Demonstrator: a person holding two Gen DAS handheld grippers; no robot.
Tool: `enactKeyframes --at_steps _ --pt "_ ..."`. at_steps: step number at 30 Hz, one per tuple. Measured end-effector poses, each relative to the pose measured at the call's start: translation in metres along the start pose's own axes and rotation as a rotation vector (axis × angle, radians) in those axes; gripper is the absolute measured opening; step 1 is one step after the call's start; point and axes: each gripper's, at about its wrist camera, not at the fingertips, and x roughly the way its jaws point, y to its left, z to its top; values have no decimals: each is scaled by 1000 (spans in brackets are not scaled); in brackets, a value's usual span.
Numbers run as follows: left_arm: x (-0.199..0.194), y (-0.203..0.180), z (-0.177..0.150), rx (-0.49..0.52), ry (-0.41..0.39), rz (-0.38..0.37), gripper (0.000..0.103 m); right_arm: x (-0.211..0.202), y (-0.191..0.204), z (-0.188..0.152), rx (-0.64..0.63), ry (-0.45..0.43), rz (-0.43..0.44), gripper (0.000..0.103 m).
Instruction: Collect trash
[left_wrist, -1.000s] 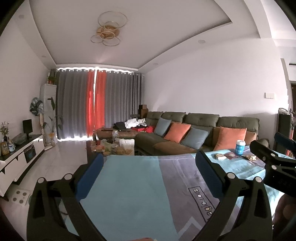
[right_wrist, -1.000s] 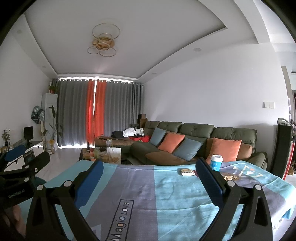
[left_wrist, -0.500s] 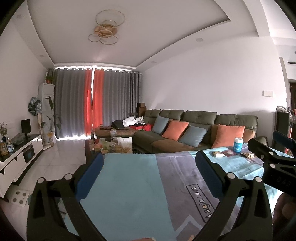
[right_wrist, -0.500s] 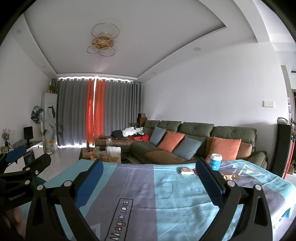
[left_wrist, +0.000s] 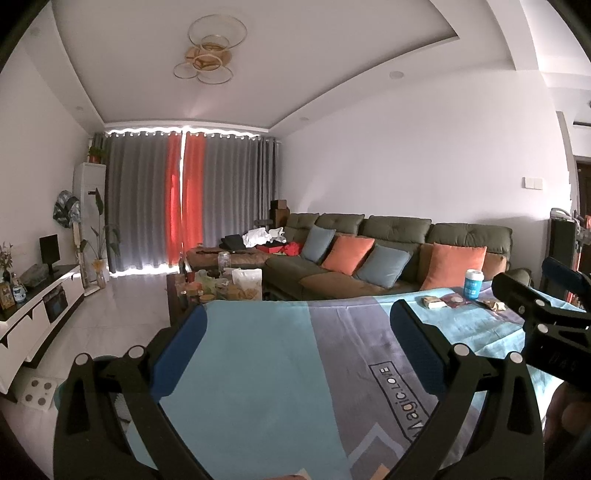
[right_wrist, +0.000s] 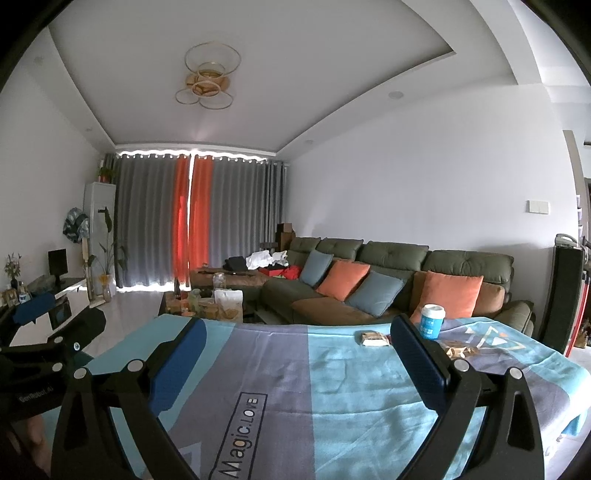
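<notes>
A table under a blue and grey cloth (right_wrist: 280, 373) holds trash at its far right end: a white and blue paper cup (right_wrist: 432, 321), a small tan packet (right_wrist: 373, 338) and crumpled wrappers (right_wrist: 460, 349). The same cup (left_wrist: 473, 283), packet (left_wrist: 432, 302) and wrappers (left_wrist: 491, 304) show in the left wrist view. My right gripper (right_wrist: 299, 332) is open and empty above the near half of the cloth. My left gripper (left_wrist: 299, 325) is open and empty to its left. Each gripper shows at the edge of the other's view.
Beyond the table stand a green sofa (right_wrist: 391, 269) with orange and blue cushions, a cluttered coffee table (right_wrist: 210, 301), a white TV cabinet (left_wrist: 33, 310) at the left and grey and orange curtains (right_wrist: 184, 218). A dark upright object (right_wrist: 563, 295) stands at the table's right.
The left wrist view has shifted a little, showing more of the cloth's lettering and the trash slightly lower. The right gripper has barely moved. Both stay open.
</notes>
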Motion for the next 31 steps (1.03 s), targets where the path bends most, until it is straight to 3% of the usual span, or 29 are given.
enactKeyframes --at_steps 23,27,31 --pt "1 4 -7 -5 24 -15 98 10 -2 -4 -2 27 4 96" --pt "8 5 -8 18 35 -20 98 20 -17 -3 -3 32 -25 96" --pt "31 13 -3 30 74 -24 98 43 -60 5 33 71 -64 96"
